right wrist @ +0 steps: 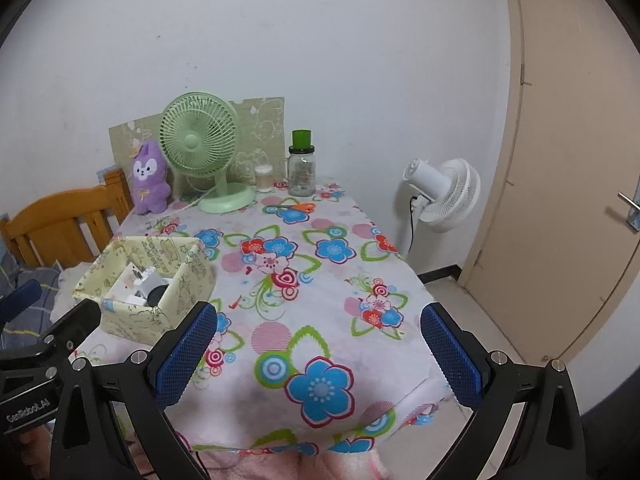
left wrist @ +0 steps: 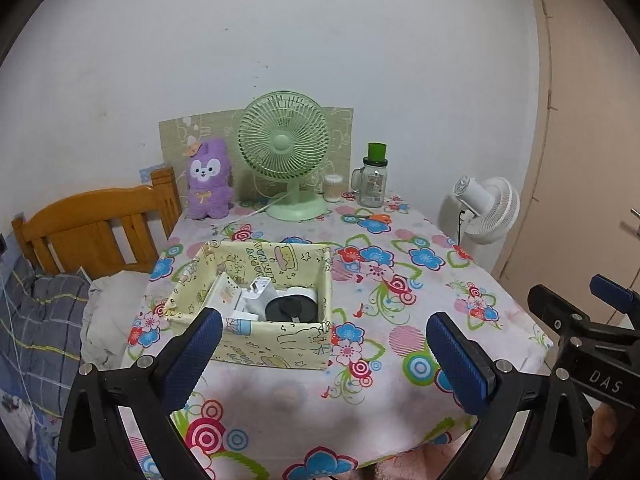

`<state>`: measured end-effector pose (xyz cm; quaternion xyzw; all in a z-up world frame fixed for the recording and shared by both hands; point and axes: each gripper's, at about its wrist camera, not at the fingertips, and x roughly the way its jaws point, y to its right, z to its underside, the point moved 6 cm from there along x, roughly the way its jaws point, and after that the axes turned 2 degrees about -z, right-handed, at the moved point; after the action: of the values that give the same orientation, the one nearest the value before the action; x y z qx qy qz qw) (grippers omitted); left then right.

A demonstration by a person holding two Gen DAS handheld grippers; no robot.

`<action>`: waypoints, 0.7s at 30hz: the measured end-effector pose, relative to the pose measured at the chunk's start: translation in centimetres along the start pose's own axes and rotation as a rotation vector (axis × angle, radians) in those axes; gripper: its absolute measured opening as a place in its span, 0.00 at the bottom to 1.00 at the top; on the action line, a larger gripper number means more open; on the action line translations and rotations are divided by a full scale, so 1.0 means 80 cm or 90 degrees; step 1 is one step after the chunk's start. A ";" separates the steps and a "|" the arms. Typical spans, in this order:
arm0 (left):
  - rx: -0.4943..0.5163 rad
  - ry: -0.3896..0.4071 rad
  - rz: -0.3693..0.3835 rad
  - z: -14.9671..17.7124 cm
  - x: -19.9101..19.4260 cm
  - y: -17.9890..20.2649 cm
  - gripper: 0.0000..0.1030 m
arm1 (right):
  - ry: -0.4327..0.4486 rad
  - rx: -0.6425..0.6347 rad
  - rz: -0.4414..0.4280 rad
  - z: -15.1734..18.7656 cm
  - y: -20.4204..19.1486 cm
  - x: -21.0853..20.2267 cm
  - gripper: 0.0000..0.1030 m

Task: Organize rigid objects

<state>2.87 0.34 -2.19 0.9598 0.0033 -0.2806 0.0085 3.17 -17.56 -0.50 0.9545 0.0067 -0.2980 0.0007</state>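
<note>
A yellow fabric storage box point(left wrist: 276, 344) point(right wrist: 132, 324) stands on the left part of the flowered table. Inside it lie a white carton point(left wrist: 224, 294), a white charger plug point(left wrist: 260, 292) point(right wrist: 150, 280) and a round black and white device point(left wrist: 294, 306) point(right wrist: 158, 294). My left gripper point(left wrist: 324, 344) hangs open over the near table edge, its left blue pad in front of the box's near corner, nothing between its fingers. My right gripper point(right wrist: 318, 340) is open above the bare cloth to the right of the box, holding nothing. Part of the right gripper point(left wrist: 592, 320) shows at the right edge of the left wrist view.
Along the back of the table point(right wrist: 320, 280) stand a purple plush point(left wrist: 210, 180), a green desk fan point(left wrist: 286, 156), a small white jar point(left wrist: 333, 188) and a glass jar with a green lid point(left wrist: 374, 178). Orange scissors point(left wrist: 370, 216) lie nearby. A wooden bed headboard point(left wrist: 92, 232) is left, a white floor fan point(right wrist: 444, 196) and door point(right wrist: 568, 160) right.
</note>
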 end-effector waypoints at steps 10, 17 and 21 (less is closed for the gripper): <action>0.011 0.012 -0.004 0.001 -0.008 0.000 1.00 | 0.024 -0.015 -0.009 -0.002 -0.012 -0.009 1.00; 0.013 0.017 -0.005 -0.001 -0.010 -0.002 1.00 | 0.026 -0.011 -0.014 -0.003 -0.015 -0.007 1.00; 0.011 0.016 -0.006 -0.001 -0.009 -0.005 1.00 | 0.024 -0.009 -0.016 -0.003 -0.016 -0.006 1.00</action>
<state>2.33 0.71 -1.75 0.9633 0.0056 -0.2685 -0.0016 2.87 -16.30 -0.04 0.9597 0.0210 -0.2802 0.0036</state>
